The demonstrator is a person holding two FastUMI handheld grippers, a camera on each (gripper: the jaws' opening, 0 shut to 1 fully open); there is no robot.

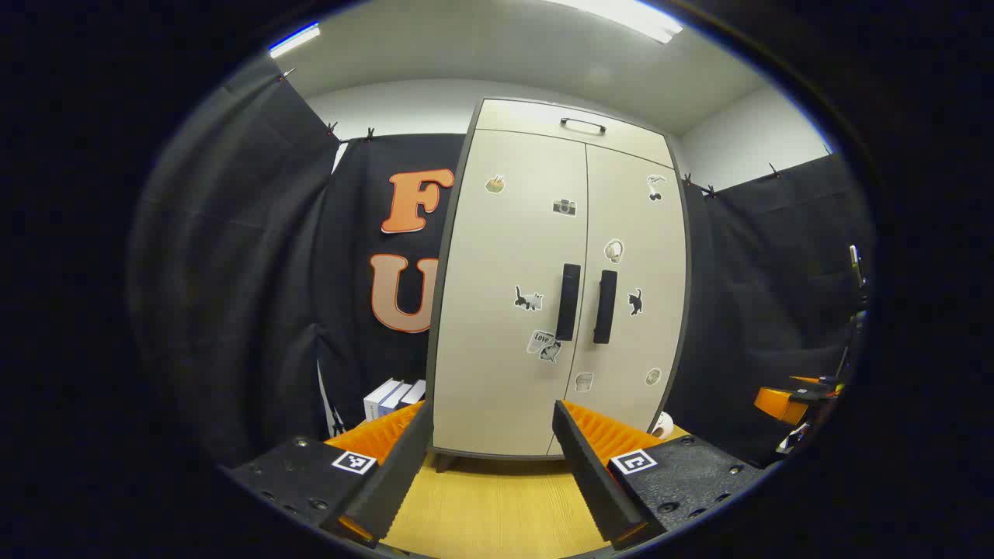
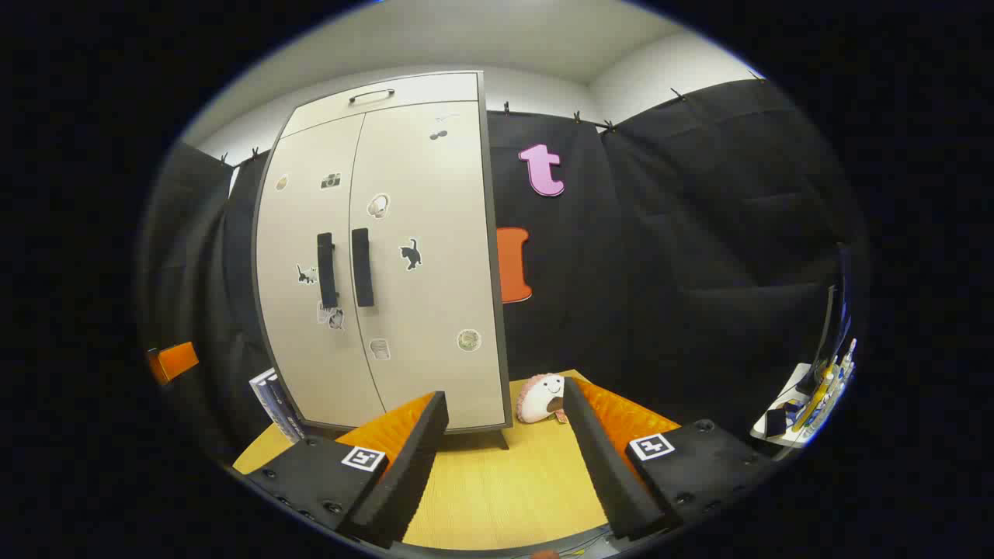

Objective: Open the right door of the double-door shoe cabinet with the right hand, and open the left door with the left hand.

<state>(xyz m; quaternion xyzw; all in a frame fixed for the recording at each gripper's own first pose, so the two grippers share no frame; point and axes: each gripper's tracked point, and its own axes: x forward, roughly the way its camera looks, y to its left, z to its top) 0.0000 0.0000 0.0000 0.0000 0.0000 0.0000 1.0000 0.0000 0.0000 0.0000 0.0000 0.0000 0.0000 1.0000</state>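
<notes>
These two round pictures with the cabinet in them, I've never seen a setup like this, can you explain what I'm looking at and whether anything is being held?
A person holds a two-finger gripper in each hand, and a fisheye camera rides on each one, looking forward along its fingers. The left gripper view shows the left gripper at the bottom, open and holding nothing. The right gripper view shows the right gripper, also open and holding nothing. Both face a pale shoe cabinet standing on a wooden surface. Its left door and right door are shut, each with a dark vertical handle near the middle seam. Beside the cabinet lie a small smiling plush toy on one side and some books on the other.
</notes>
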